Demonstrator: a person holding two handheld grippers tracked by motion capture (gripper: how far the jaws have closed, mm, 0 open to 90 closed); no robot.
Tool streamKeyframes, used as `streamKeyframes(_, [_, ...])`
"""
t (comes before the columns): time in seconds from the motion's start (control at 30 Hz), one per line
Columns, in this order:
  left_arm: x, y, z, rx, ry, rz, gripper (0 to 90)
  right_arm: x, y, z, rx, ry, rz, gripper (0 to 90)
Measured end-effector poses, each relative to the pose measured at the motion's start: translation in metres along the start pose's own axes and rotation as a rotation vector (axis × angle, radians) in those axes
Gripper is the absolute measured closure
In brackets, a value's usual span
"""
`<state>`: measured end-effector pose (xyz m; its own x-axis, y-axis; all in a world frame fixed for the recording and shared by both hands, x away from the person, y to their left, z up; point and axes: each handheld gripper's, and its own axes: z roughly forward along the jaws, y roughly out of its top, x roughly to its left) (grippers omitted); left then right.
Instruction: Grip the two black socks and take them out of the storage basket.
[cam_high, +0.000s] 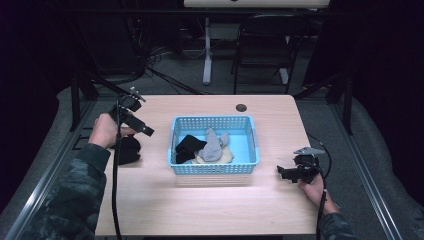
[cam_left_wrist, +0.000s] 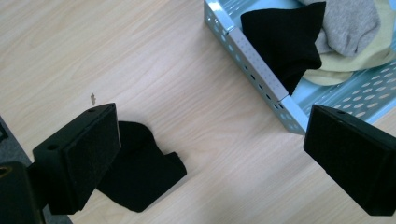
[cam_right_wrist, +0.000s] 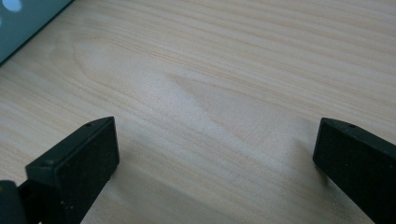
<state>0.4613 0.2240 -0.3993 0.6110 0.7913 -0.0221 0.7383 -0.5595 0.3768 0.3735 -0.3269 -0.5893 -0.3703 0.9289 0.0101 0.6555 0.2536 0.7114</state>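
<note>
You held both hand-held grippers open: the left hand-held gripper (cam_high: 134, 117) above the black sock (cam_left_wrist: 140, 172) left of the basket (cam_high: 215, 169), the right hand-held gripper (cam_high: 292, 172) idle; next, probably grab that sock.

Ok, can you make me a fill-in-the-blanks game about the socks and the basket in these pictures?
1. The basket on the table is coloured ____.
2. The black sock outside the basket lies beside the ____ gripper.
3. The grey sock lies ____ the basket.
4. The right gripper has its jaws ____, with nothing between them.

Missing words: blue; left; inside; open
</note>
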Motion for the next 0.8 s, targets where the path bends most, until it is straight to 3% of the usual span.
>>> streamKeyframes(0.47, [-0.025, 0.019, 0.008, -0.012, -0.017, 0.085, 0.2, 0.000, 0.000, 0.000, -0.001, -0.001, 0.001, 0.0])
streamKeyframes(0.8, [-0.047, 0.034, 0.022, -0.009, -0.040, 0.125, 0.0, 0.000, 0.000, 0.000, -0.001, 0.000, 0.001, 0.0])
